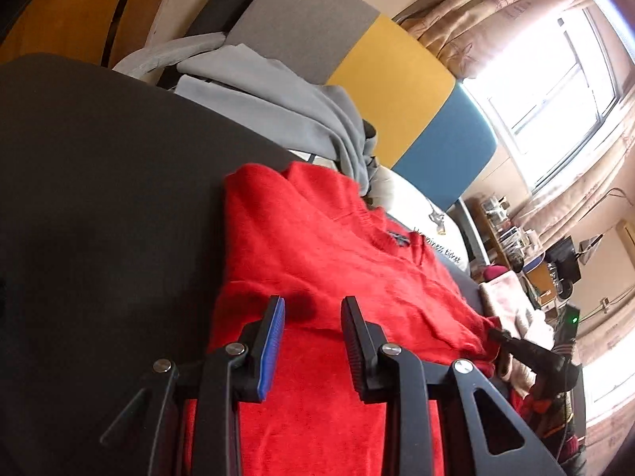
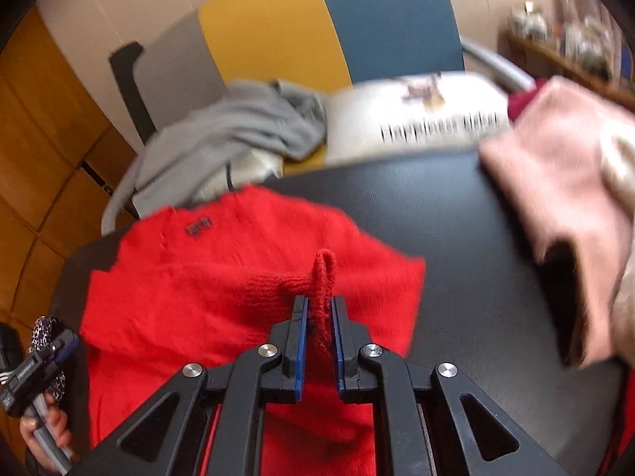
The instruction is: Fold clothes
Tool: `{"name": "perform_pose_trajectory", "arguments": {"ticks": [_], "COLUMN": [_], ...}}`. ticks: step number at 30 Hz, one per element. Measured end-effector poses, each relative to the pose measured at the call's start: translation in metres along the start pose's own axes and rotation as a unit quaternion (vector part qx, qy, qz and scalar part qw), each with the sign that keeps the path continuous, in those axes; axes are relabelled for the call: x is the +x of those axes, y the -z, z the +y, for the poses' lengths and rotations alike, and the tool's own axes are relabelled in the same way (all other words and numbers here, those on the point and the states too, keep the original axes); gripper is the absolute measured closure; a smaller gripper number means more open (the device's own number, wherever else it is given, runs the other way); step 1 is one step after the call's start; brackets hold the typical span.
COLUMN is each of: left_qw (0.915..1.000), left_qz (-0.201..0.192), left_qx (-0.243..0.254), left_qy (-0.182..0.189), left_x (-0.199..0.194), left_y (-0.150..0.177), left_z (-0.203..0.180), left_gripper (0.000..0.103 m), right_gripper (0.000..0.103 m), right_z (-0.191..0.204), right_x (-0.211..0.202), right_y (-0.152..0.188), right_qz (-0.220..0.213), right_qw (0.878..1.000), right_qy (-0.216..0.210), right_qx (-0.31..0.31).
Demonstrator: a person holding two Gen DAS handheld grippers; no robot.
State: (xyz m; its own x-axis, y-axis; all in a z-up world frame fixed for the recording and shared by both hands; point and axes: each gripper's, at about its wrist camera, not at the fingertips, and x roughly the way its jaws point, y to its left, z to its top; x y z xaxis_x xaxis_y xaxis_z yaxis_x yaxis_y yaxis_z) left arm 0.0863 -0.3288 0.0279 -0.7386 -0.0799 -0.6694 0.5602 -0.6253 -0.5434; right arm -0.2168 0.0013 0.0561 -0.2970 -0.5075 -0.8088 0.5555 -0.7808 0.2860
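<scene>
A red knitted sweater (image 1: 317,246) lies spread on the black table (image 1: 99,182), its neck label toward the far edge. My left gripper (image 1: 313,311) hovers over the sweater's near part, open, with the cloth showing below the gap and nothing between the pads. In the right wrist view the sweater (image 2: 206,277) covers the table's left part. My right gripper (image 2: 319,307) is shut on a raised ribbed fold of the sweater, which sticks up as a loop between the blue pads. A hand (image 2: 47,428) holds the left gripper's handle at the lower left.
A grey garment (image 2: 222,135) is heaped past the table's far edge, beside a white cushion (image 2: 416,115) with printed letters. A pink garment (image 2: 555,198) lies on the table's right side. A chair back (image 2: 329,23) in grey, yellow and blue stands behind.
</scene>
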Motion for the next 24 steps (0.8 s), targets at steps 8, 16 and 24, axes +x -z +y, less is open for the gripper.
{"name": "perform_pose_trajectory", "arguments": {"ticks": [8, 16, 24], "left_qw": [0.998, 0.9907, 0.9785], "left_qz": [-0.023, 0.005, 0.004], "left_qx": [0.054, 0.118, 0.179], "left_qy": [-0.022, -0.067, -0.103], "left_x": [-0.01, 0.048, 0.042], "left_y": [-0.026, -0.048, 0.022], "left_z": [-0.015, -0.045, -0.026], "left_gripper": [0.074, 0.073, 0.078], "right_gripper": [0.081, 0.055, 0.052], "right_z": [-0.005, 0.091, 0.08], "right_x": [-0.002, 0.002, 0.033], "right_y": [0.013, 0.018, 0.071], "right_qz": [-0.034, -0.058, -0.066], "right_qw": [0.996, 0.987, 0.987], "right_qy": [0.085, 0.009, -0.018], "right_qx": [-0.018, -0.15, -0.146]}}
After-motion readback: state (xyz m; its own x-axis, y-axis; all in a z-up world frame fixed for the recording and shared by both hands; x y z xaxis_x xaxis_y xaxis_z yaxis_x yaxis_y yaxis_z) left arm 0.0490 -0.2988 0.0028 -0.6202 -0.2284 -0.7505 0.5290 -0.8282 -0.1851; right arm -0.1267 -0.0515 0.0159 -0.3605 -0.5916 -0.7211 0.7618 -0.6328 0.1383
